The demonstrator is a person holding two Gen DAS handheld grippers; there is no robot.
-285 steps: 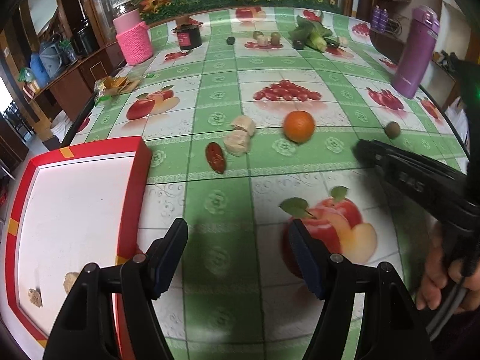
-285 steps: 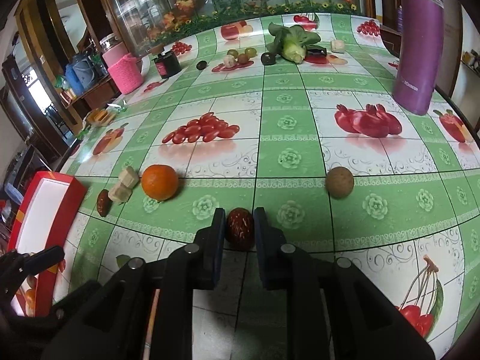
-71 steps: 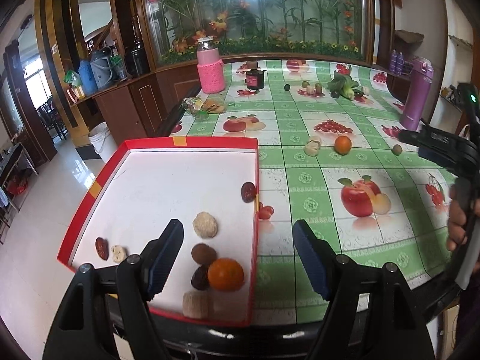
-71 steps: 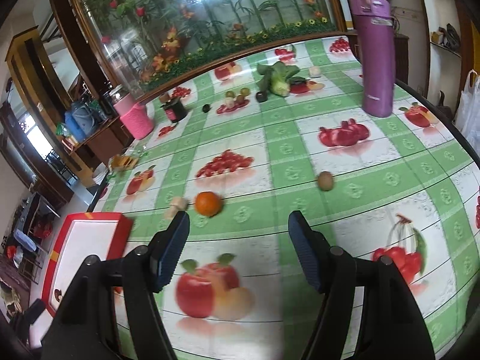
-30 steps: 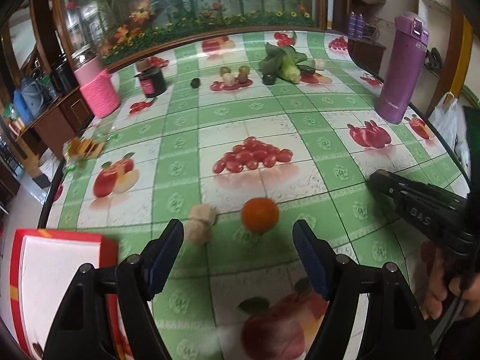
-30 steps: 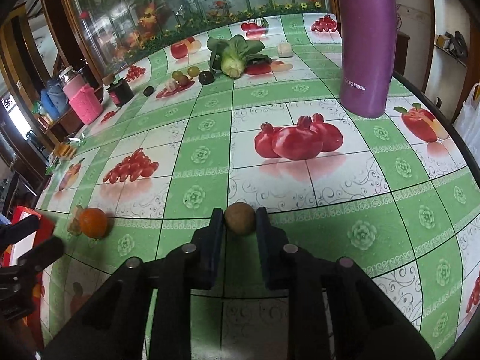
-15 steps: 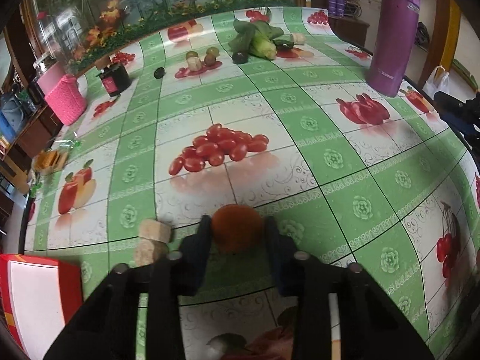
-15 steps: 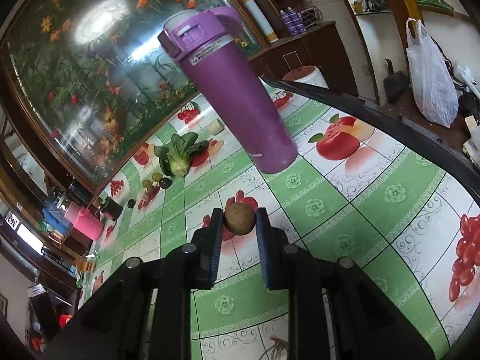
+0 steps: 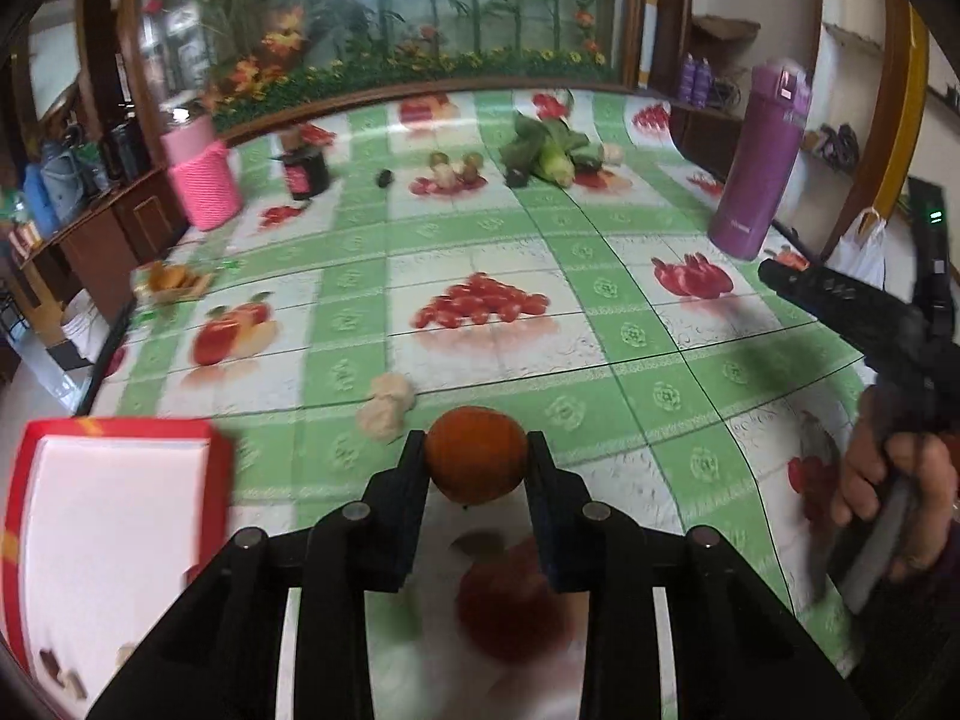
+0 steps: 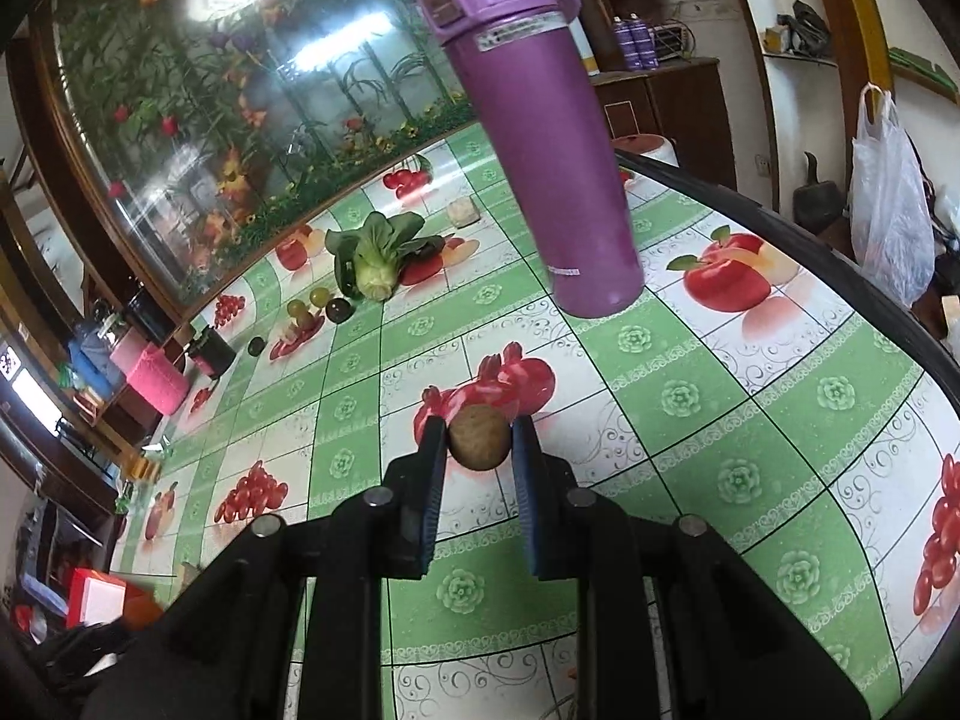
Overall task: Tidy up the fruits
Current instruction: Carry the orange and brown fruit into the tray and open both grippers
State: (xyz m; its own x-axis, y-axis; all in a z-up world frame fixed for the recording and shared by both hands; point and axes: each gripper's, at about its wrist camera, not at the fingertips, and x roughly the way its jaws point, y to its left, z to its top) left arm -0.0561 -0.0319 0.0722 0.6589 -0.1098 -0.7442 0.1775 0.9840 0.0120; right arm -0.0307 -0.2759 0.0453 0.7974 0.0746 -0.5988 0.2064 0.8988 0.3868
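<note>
My left gripper (image 9: 477, 462) is shut on an orange (image 9: 476, 463) and holds it above the fruit-print tablecloth. The red tray (image 9: 120, 516) with a white floor lies at the lower left, with small pieces in its near corner. Two pale lumps (image 9: 387, 405) lie on the cloth just left of the orange. My right gripper (image 10: 480, 438) is shut on a small brown round fruit (image 10: 479, 437), lifted above the table. The right gripper body also shows at the right of the left wrist view (image 9: 852, 312). The red tray shows at the far lower left of the right wrist view (image 10: 96, 597).
A tall purple flask (image 10: 540, 138) stands near the table's right edge, just beyond the right gripper. Bok choy (image 10: 375, 255), small fruits (image 10: 312, 306), a dark jar (image 9: 306, 171) and a pink knitted container (image 9: 207, 183) stand at the far side. A snack packet (image 9: 171, 282) lies at the left edge.
The left gripper has lifted the orange off the cloth and drawn back toward the tray. The right gripper holds the brown fruit raised, shifted slightly.
</note>
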